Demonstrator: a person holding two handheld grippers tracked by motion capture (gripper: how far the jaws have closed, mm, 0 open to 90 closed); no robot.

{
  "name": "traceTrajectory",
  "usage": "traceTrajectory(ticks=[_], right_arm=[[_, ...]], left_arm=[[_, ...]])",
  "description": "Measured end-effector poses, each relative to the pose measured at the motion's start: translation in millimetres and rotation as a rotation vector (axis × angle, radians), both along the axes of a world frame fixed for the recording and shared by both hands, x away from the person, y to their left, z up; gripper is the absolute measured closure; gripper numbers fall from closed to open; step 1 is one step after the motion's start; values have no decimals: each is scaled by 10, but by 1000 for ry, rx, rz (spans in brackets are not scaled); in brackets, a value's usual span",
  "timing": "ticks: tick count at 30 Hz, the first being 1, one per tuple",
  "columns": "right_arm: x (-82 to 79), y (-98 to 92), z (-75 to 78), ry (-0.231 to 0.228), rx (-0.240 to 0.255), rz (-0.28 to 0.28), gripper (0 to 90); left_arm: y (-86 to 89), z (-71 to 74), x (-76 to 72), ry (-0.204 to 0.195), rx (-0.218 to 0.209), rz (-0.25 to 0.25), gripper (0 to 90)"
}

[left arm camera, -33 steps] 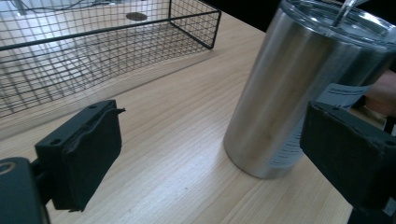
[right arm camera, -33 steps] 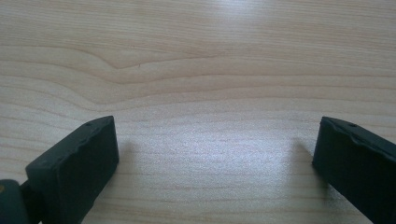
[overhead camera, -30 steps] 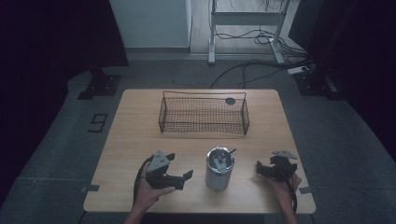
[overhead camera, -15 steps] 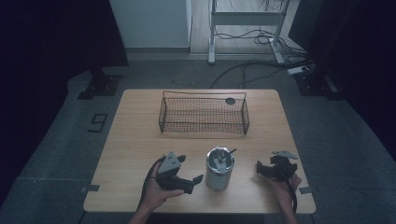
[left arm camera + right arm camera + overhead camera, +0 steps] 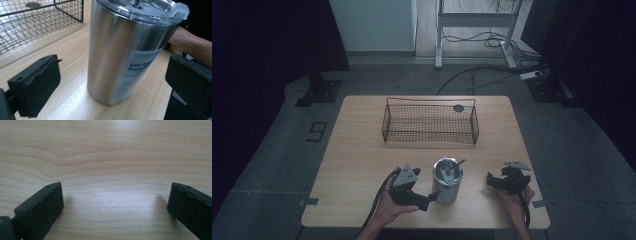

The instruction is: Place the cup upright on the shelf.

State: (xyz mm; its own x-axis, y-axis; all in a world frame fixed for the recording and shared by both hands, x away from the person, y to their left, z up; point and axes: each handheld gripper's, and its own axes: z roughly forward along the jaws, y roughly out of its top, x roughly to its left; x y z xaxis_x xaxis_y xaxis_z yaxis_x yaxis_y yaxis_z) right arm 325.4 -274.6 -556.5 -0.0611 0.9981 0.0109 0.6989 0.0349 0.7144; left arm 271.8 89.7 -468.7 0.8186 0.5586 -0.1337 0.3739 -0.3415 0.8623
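Each hand-held gripper, left (image 5: 430, 195) and right (image 5: 490, 180), is built in black with two thick block jaws; a grey three-cornered plate is carried on top, and a black cable is trailed behind.

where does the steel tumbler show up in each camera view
High view: steel tumbler stands at the table's near edge, beside the left gripper.
Left gripper view: steel tumbler stands upright, centre, ahead of the open jaws.
Right gripper view: bare wood.
Shared landmark: wire basket, upper left in the left gripper view.
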Motion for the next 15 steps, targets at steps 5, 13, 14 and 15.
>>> traceTrajectory(ticks=[5,13,14,15], right_arm=[[0,-1,0,0,-1,0,1],[-1,-4,0,-1,-2,-1,2],[-1,-4,0,-1,-2,-2,3],[-1,-4,0,-1,-2,-3,3]], left_arm=[[-132,-27,12,5,14,-14,0],[-315,-60,36,8,19,-25,0],[-329,-61,44,8,17,-22,0],[-342,-62,50,8,17,-18,0]])
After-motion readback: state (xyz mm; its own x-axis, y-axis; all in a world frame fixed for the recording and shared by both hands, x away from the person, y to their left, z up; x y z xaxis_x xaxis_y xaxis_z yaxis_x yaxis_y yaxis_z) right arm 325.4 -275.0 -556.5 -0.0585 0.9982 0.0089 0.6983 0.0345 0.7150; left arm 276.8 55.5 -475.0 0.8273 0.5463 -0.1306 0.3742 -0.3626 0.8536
